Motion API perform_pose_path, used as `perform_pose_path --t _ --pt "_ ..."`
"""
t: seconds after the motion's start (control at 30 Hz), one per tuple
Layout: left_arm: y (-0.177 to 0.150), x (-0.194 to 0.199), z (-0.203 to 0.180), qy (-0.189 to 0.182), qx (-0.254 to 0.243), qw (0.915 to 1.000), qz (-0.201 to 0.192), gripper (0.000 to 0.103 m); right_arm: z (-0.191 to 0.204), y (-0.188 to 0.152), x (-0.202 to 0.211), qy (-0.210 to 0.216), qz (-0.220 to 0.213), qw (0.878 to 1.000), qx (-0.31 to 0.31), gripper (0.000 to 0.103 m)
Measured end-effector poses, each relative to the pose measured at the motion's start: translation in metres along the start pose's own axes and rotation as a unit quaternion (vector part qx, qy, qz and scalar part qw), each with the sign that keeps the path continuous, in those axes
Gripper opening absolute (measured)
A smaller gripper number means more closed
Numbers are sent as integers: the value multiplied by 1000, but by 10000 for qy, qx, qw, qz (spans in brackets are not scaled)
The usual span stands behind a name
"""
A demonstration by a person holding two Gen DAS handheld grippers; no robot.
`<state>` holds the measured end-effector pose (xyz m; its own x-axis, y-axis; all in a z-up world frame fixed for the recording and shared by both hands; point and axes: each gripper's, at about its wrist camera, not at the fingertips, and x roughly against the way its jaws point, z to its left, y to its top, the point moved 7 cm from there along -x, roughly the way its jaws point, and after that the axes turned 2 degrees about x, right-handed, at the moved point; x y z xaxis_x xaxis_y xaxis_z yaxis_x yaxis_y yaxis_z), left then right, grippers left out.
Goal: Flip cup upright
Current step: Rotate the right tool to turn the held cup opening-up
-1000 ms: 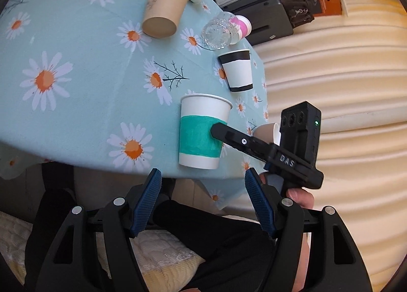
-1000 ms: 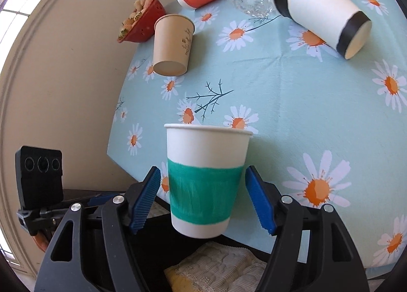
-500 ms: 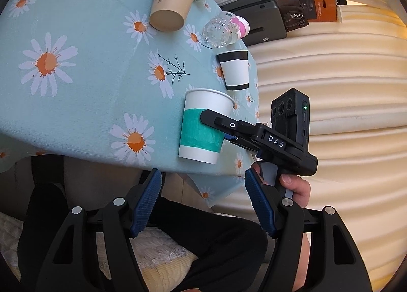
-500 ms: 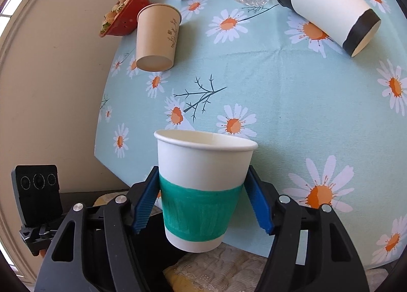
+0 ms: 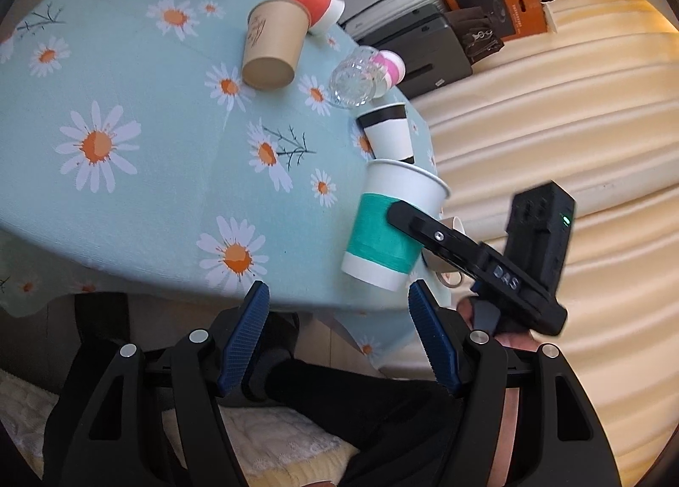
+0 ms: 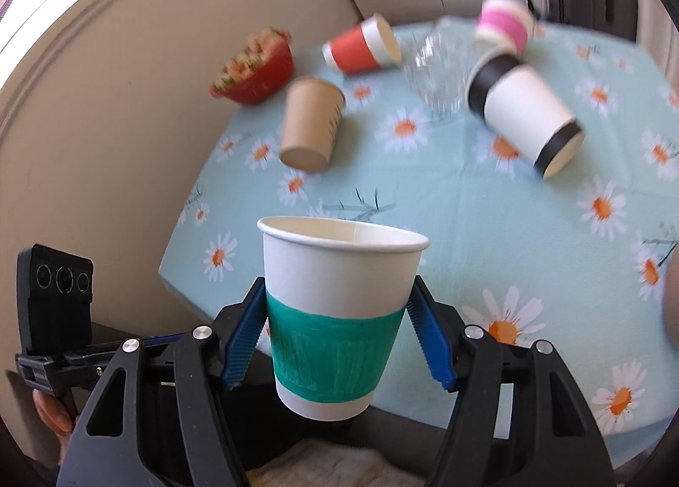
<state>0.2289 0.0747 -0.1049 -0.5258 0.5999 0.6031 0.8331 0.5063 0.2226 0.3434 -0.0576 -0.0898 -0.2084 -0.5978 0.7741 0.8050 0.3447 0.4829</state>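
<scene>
Now the right claw [image 6: 337, 332] is clenched on the green-banded cup [image 6: 339, 317], low in the middle of the right-wrist frame; its long axis runs nearly vertical, mouth up, tilted a little. It seems to hang at the near table [image 5: 148, 207] edge, so the coming move is probably straight down. The left claw [image 5: 339, 338] hangs released, below that edge. Counted: five other paper cups, one glass [image 5: 352, 82], one red bowl [image 6: 259, 71].
</scene>
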Motion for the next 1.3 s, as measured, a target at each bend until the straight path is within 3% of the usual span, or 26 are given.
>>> perform_pose_path --t 0.27,0.63,0.83,1.3 --pt "-4 9 -7 99 -276 9986 -441 66 24 -10 34 -757 -1556 9839 445 66" --pt "-6 19 1 82 -220 9971 -728 66 22 -25 38 -2084 -2972 9286 774 66" --pt "-6 23 4 -30 -160 9967 -791 66 27 -32 39 -2365 -3431 9045 904 66" --pt "-4 28 12 -411 102 9956 -833 66 21 -35 11 -2719 -3761 8801 1008 66"
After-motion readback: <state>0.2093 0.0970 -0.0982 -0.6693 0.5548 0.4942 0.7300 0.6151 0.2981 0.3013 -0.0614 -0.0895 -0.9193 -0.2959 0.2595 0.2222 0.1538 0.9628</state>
